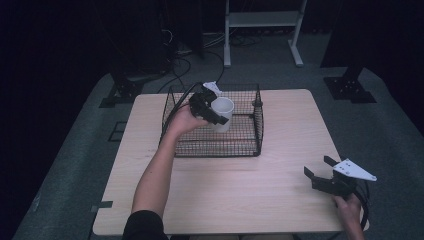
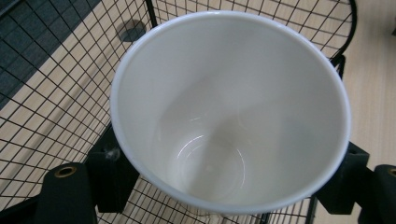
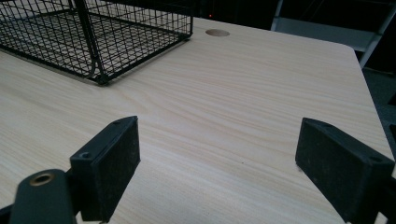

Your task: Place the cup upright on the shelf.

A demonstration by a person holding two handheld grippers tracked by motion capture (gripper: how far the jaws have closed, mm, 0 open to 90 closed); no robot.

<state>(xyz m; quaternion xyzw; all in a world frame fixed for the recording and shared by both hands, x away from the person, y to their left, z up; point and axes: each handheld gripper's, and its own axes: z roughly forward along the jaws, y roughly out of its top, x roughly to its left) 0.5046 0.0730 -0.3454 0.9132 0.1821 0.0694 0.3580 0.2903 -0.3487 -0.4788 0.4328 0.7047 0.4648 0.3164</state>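
Observation:
A white cup [image 1: 223, 114] stands upright inside the black wire basket [image 1: 250, 148] at the table's far middle. My left gripper [image 1: 214, 111] is shut on the cup, one jaw on each side of its wall. In the left gripper view the empty cup [image 2: 229, 107] opens toward the camera, with the basket's mesh [image 2: 56, 107] beneath and around it. My right gripper [image 1: 317, 168] rests low over the table's near right corner, open with nothing between its fingers [image 3: 109, 163]; the basket [image 3: 93, 42] lies off to its far left.
The light wooden table [image 1: 240, 195] has bare room in front of the basket and to both sides. A round cable hole [image 3: 217, 32] sits in the tabletop beyond the basket's corner. A white shelf frame [image 1: 262, 30] and cables stand on the floor behind.

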